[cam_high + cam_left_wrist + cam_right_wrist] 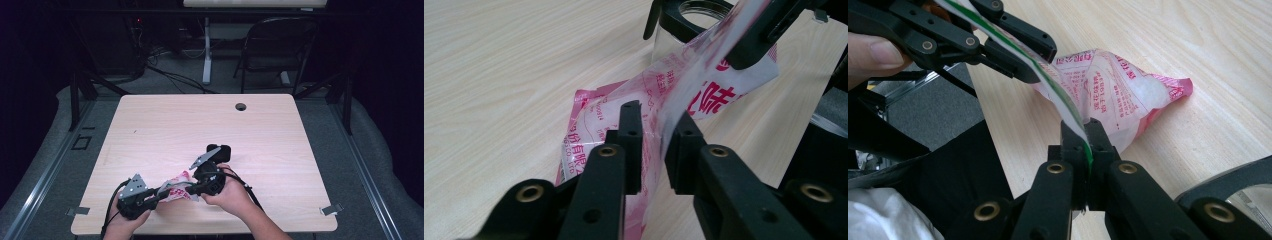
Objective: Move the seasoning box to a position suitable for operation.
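Pink printed packet [176,188] between both hand-held grippers, on wooden table [165,130].

Both tools black, hand-held: left tool [159,191], right tool [196,187]. Grey three-cornered plate [132,184] on each top. Jaws flat black bars with brass-coloured screw rings [1055,168] at pivots. Black cable [111,204] trails from each. Forearms bare, no sleeves.

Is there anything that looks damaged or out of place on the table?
The pink and white plastic packet looks crumpled and stretched between the left gripper and the right gripper, one corner resting on the table. No tear or spill is visible.
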### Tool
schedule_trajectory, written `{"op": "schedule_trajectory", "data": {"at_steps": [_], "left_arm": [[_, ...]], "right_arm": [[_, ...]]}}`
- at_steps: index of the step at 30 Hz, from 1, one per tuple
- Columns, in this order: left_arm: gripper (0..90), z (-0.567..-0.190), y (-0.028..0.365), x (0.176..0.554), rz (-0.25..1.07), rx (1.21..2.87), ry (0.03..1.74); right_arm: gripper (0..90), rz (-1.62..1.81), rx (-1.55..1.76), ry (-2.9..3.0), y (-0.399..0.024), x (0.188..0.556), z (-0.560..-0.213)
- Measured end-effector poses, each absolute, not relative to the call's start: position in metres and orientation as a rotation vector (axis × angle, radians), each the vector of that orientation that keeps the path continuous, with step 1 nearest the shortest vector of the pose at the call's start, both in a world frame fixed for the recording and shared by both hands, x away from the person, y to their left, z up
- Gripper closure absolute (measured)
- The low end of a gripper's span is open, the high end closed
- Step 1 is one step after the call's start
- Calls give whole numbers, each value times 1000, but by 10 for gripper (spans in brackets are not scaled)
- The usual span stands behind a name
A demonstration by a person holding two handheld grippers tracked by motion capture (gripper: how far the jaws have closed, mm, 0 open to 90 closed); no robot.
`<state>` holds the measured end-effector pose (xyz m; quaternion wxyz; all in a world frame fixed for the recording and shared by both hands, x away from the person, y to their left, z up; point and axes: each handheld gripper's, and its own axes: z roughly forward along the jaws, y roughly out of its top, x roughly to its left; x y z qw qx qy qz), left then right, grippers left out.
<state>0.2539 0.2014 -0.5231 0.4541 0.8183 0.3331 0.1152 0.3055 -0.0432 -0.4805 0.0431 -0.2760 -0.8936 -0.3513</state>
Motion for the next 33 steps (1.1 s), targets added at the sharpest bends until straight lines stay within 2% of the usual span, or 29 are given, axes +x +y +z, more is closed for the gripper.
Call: {"op": "schedule_trajectory", "data": {"at_steps": [12, 21, 27, 33], "left_arm": [[508, -533, 199, 258, 342, 2049, 819], [467, -542, 199, 262, 382, 2114, 817], [463, -548, 199, 264, 353, 2143, 797], [380, -553, 199, 266, 366, 2144, 802]], "right_arm": [[900, -1079, -835, -2725, -43, 306, -480], [900, -1080, -833, -2724, -44, 306, -480], [900, -1076, -831, -2725, -44, 307, -479], [900, -1079, -832, -2724, -44, 307, -478]]}}
